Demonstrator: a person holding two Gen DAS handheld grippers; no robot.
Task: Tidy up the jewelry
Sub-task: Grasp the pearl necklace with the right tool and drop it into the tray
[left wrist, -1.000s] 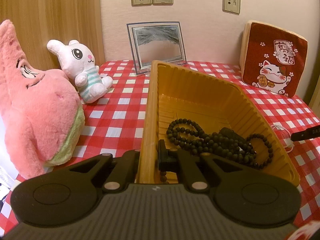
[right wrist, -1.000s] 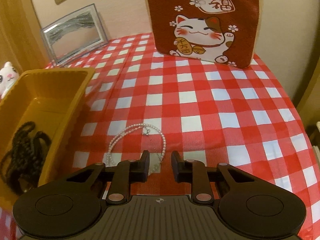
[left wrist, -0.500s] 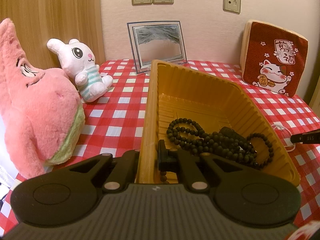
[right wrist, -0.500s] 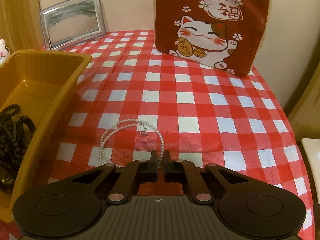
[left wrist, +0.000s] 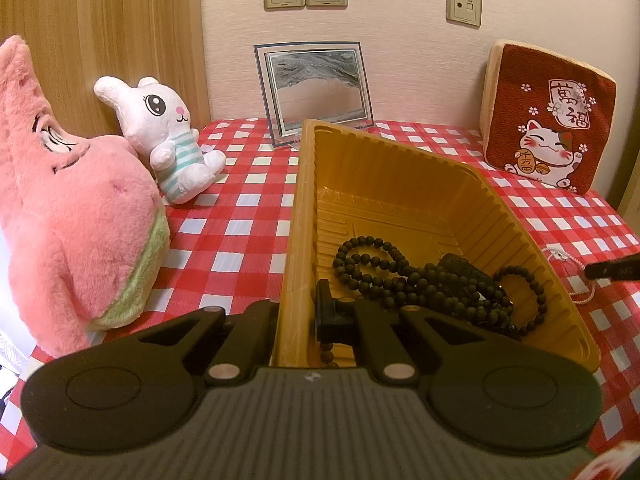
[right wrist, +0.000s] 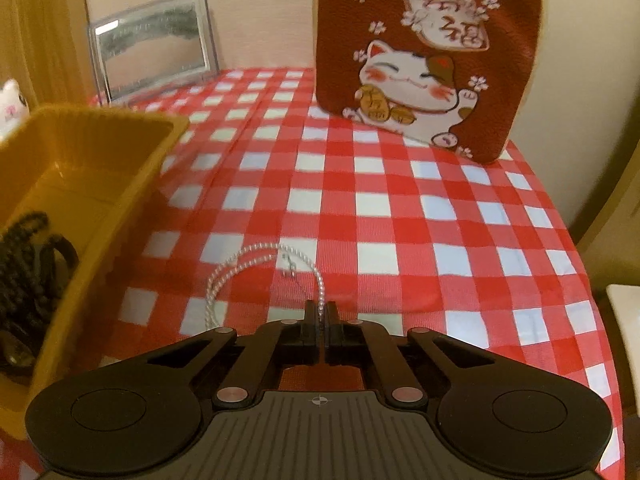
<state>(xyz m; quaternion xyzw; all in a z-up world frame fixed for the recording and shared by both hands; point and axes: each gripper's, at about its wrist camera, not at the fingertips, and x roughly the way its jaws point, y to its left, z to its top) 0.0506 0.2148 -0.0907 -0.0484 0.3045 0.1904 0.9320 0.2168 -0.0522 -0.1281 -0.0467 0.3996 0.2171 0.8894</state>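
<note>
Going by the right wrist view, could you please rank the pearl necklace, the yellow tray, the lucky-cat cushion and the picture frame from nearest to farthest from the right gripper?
1. Pearl necklace: pinched in the right gripper, trailing left.
2. Yellow tray: just left, on the checked cloth.
3. Lucky-cat cushion: far right, against the wall.
4. Picture frame: far left, by the wall; too close to the cushion to call.

Warm dim indoor light; fisheye edge bending; right view motion-blurred.

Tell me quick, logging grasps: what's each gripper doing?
Left gripper: closed on the yellow plastic tray's side wall.
Right gripper: closed on the white pearl bead necklace.
</note>
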